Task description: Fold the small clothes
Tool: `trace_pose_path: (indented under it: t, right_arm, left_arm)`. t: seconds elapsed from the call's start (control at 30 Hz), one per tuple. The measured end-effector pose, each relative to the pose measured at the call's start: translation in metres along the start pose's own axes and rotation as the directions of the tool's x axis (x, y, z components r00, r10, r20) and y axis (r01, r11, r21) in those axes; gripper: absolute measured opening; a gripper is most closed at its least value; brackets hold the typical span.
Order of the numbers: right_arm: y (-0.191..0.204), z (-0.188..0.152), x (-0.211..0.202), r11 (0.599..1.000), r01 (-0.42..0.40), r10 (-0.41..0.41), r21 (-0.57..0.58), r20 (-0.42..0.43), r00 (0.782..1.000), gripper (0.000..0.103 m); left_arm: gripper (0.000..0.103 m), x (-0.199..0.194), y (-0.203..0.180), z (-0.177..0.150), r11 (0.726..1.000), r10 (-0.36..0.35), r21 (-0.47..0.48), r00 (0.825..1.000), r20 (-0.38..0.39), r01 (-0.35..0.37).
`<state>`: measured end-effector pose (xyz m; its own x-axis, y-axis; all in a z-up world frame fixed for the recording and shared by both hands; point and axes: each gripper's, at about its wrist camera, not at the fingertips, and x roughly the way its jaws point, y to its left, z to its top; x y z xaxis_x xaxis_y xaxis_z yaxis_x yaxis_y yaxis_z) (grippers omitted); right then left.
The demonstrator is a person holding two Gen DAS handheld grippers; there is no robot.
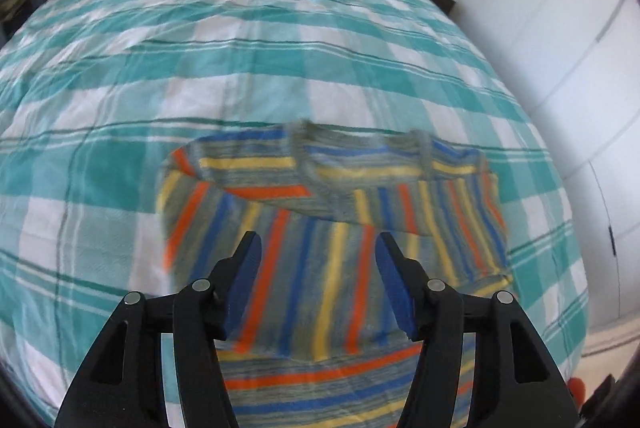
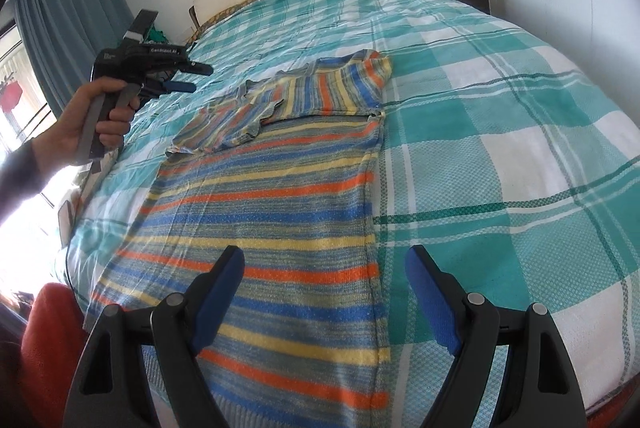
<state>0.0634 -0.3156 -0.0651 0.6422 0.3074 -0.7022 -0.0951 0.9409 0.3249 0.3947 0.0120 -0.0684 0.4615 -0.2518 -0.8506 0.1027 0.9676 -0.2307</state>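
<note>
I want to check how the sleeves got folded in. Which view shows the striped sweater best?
The right wrist view: the striped sweater lies whole on the bed, both sleeves folded across its chest. The left wrist view shows it blurred, its lower part behind the left gripper.

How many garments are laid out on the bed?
1: a striped knit sweater lying flat on the teal checked bedspread, sleeves folded across its chest. Others may lie out of view.

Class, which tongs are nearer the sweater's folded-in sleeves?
Left. The left tongs hover open beside the folded sleeves of the striped sweater; the right tongs are open over its hem end.
</note>
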Motion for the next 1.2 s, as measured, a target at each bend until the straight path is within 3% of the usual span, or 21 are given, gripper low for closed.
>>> trace_pose_path:
  t: [0.07, 0.13, 0.23, 0.27, 0.3, 0.43, 0.47, 0.57, 0.67, 0.77, 0.87, 1.03, 1.1, 1.2]
  right_arm:
    - [-0.003, 0.001, 0.003, 1.000, -0.002, 0.002, 0.009, -0.006, 1.000, 0.083]
    - [-0.004, 0.001, 0.008, 1.000, -0.005, 0.006, 0.017, -0.019, 1.000, 0.083]
    - [-0.003, 0.001, 0.012, 1.000, -0.018, 0.019, 0.024, -0.037, 0.999, 0.083]
    - [-0.001, 0.000, 0.012, 1.000, -0.018, 0.018, 0.018, -0.037, 0.999, 0.083]
    - [0.000, 0.000, 0.011, 1.000, -0.016, 0.017, 0.011, -0.036, 0.999, 0.083]
    - [0.001, -0.002, 0.012, 1.000, 0.000, 0.000, -0.004, -0.041, 0.999, 0.083]
    - [0.000, -0.002, 0.012, 1.000, 0.003, -0.003, -0.002, -0.043, 0.999, 0.083]
    - [-0.002, -0.001, 0.013, 1.000, 0.007, -0.006, 0.011, -0.039, 0.999, 0.083]
    - [-0.001, 0.000, 0.012, 1.000, 0.015, -0.015, 0.012, -0.032, 0.999, 0.083]
    - [0.000, 0.000, 0.011, 1.000, 0.025, -0.025, 0.004, -0.027, 0.999, 0.083]
    - [0.000, 0.000, 0.007, 0.999, 0.040, -0.040, -0.006, -0.020, 0.999, 0.083]
    - [-0.005, 0.001, -0.002, 0.998, 0.056, -0.056, 0.005, 0.008, 0.998, 0.083]
    - [-0.009, 0.003, -0.003, 0.998, 0.059, -0.059, 0.018, 0.016, 0.998, 0.083]
    - [-0.012, 0.004, -0.003, 0.997, 0.077, -0.077, 0.032, 0.021, 0.997, 0.083]
  left_arm:
    - [0.060, -0.002, 0.023, -0.011, 0.999, 0.046, -0.021, 0.999, 0.020, -0.045]
    - [0.060, 0.007, 0.034, -0.028, 0.995, 0.099, 0.022, 0.995, 0.004, -0.099]
    - [0.052, 0.040, 0.050, -0.070, 0.969, 0.236, 0.104, 0.965, -0.117, -0.224]
    - [0.050, 0.044, 0.059, -0.084, 0.971, 0.230, 0.100, 0.964, -0.135, -0.218]
    - [0.050, 0.037, 0.066, -0.094, 0.979, 0.197, 0.080, 0.976, -0.095, -0.190]
    - [0.051, 0.008, 0.071, -0.099, 0.988, 0.154, 0.003, 0.985, -0.071, -0.154]
    - [0.053, -0.004, 0.067, -0.097, 0.990, 0.139, 0.008, 0.990, -0.030, -0.139]
    - [0.074, -0.030, 0.048, -0.093, 0.992, 0.113, 0.038, 0.990, 0.081, -0.116]
    - [0.078, -0.025, 0.031, -0.094, 0.993, 0.087, 0.067, 0.992, 0.093, -0.093]
    - [0.080, 0.007, 0.025, -0.104, 0.986, 0.143, 0.085, 0.989, 0.032, -0.145]
    - [0.080, 0.022, 0.025, -0.133, 0.971, 0.222, 0.101, 0.975, -0.023, -0.219]
    - [0.088, -0.035, 0.027, -0.191, 0.985, 0.164, 0.044, 0.986, 0.029, -0.165]
    - [0.094, -0.058, 0.029, -0.211, 0.982, 0.185, 0.033, 0.980, 0.074, -0.188]
    - [0.096, -0.081, 0.042, -0.231, 0.967, 0.250, 0.010, 0.960, 0.130, -0.253]
